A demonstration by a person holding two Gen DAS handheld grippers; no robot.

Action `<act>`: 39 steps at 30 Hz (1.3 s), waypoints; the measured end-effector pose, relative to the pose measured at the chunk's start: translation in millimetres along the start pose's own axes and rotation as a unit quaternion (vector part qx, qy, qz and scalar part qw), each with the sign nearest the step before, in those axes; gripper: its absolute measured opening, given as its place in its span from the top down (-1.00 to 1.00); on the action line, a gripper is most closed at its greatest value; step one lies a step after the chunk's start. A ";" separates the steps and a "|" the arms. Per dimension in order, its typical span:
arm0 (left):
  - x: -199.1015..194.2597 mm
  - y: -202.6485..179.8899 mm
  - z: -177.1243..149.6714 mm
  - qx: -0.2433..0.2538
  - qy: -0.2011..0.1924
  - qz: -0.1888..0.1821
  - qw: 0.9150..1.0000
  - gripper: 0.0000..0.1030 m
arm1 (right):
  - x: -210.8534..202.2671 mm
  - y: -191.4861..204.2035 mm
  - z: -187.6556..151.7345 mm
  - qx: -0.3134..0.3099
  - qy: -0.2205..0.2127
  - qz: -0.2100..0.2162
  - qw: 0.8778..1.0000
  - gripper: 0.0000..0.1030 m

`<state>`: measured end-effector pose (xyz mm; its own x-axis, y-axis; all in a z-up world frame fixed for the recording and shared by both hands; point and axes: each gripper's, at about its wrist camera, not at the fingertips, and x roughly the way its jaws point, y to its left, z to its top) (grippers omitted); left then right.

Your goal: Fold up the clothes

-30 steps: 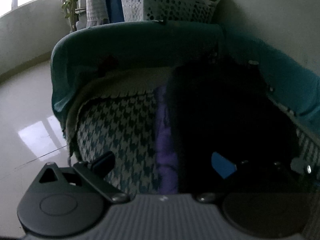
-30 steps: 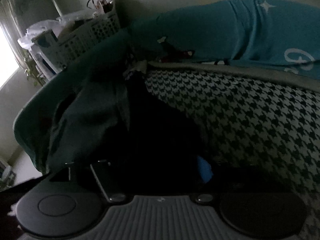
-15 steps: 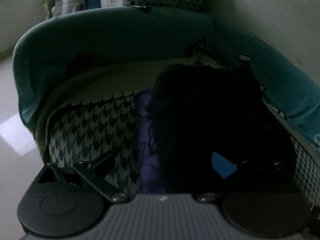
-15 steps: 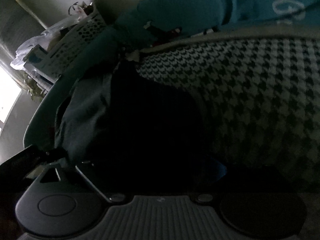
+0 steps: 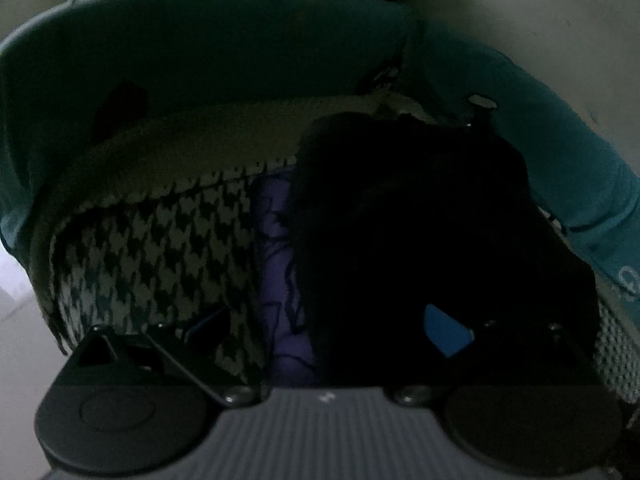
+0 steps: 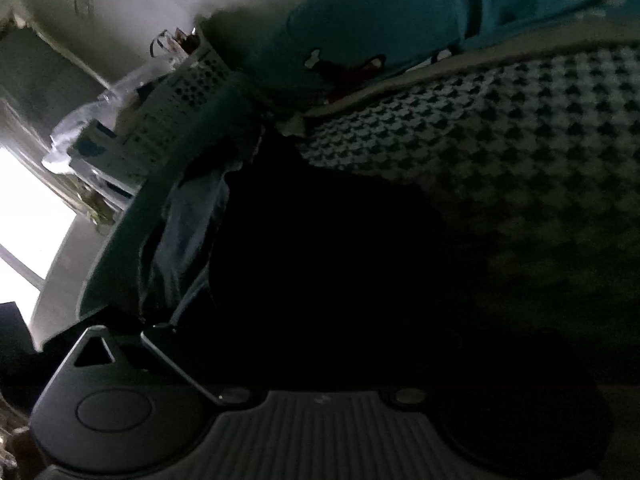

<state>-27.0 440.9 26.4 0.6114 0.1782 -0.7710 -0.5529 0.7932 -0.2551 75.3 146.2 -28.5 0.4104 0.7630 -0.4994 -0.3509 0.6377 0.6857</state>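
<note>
The right claw [image 6: 320, 344], its jaws just spread wide and nothing pinched, is lowered over the black garment [image 6: 320, 248] lying directly ahead on the houndstooth seat [image 6: 500, 152], so a release is judged done; left claw [image 5: 324, 328] is spread too.

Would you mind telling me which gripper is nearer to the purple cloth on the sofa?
Left. The left gripper straddles the purple cloth, which lies between its fingers beside the black garment. The right gripper is over the black garment; no purple cloth appears in its view.
</note>
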 end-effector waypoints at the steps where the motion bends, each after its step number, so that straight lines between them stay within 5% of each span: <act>1: 0.3 0.3 0.2 -0.002 0.000 0.001 1.000 -1.00 | 2.8 -1.4 -1.8 0.007 -0.002 0.009 1.000 -0.90; 3: -0.4 -0.5 -0.9 -0.004 -0.001 0.001 1.000 -1.00 | 6.5 -2.8 -5.7 0.015 -0.008 0.025 1.000 -0.76; 8: -0.1 -7.9 -3.4 0.018 -0.015 0.005 1.000 -1.00 | 0.7 17.0 -1.0 -0.038 -0.024 0.022 0.999 0.03; 11: -0.8 -12.6 -7.4 0.027 -0.017 0.005 0.999 -1.00 | -5.8 31.1 4.0 -0.070 -0.038 0.009 0.997 0.23; 21: -6.9 -31.5 -21.8 0.081 -0.032 0.033 0.996 -1.00 | -7.5 28.1 6.4 -0.089 -0.044 -0.016 0.995 0.28; 25: -11.6 -38.7 -25.6 0.111 -0.044 0.047 0.992 -1.00 | -8.0 29.8 3.3 -0.094 -0.036 -0.043 0.994 0.02; 33: -29.0 -36.9 -27.3 0.126 -0.049 0.024 0.991 -1.00 | -48.6 64.9 4.8 -0.180 -0.079 -0.098 0.976 -0.16; 39: -38.5 -41.5 -33.5 0.139 -0.045 0.040 0.988 -1.00 | -70.7 93.5 -3.8 -0.238 -0.105 -0.079 0.962 -0.16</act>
<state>-46.5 381.6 47.1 0.6268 0.2891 -0.7235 -0.4323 0.9016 -0.0142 10.2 152.3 68.9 0.6336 0.6465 -0.4250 -0.5955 0.7582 0.2656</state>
